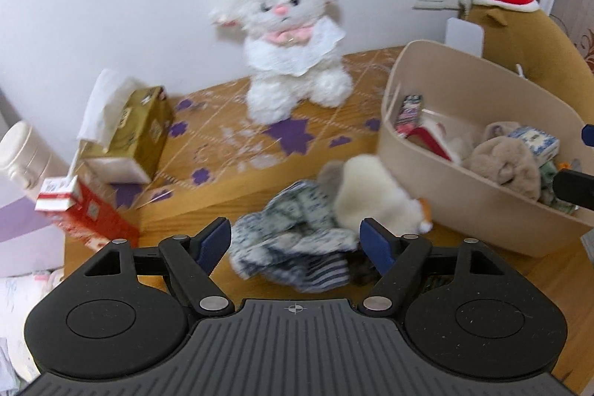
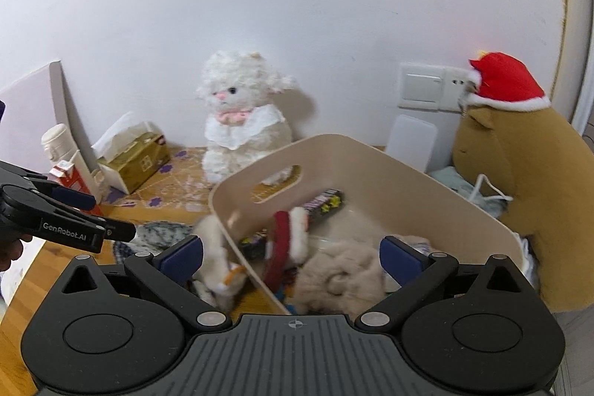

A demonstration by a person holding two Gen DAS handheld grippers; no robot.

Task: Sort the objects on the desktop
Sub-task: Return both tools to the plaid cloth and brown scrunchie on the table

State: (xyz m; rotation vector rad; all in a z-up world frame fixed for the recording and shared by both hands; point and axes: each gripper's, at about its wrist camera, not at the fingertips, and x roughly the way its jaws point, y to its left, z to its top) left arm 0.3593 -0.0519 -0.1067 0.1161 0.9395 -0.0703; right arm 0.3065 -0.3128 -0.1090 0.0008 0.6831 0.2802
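A beige bin [image 1: 464, 180] [image 2: 371, 173] stands at the right of the wooden desk and holds a tan plush [image 1: 501, 166] [image 2: 341, 273], small boxes and a red-and-white item [image 2: 286, 240]. A cream plush toy [image 1: 375, 195] [image 2: 215, 258] lies on a crumpled blue-white cloth [image 1: 293, 240] beside the bin's left wall. My left gripper [image 1: 295, 240] is open, its jaws on either side of the cloth and toy. My right gripper [image 2: 291, 257] is open and empty, above the bin's near corner.
A white lamb plush [image 1: 293, 36] [image 2: 241, 121] sits against the back wall. A gold tissue box [image 1: 130, 136] [image 2: 133, 158], a red-white carton [image 1: 78, 210] and a white bottle [image 1: 26, 151] stand at the left. A brown plush with a red hat [image 2: 519, 173] stands right of the bin.
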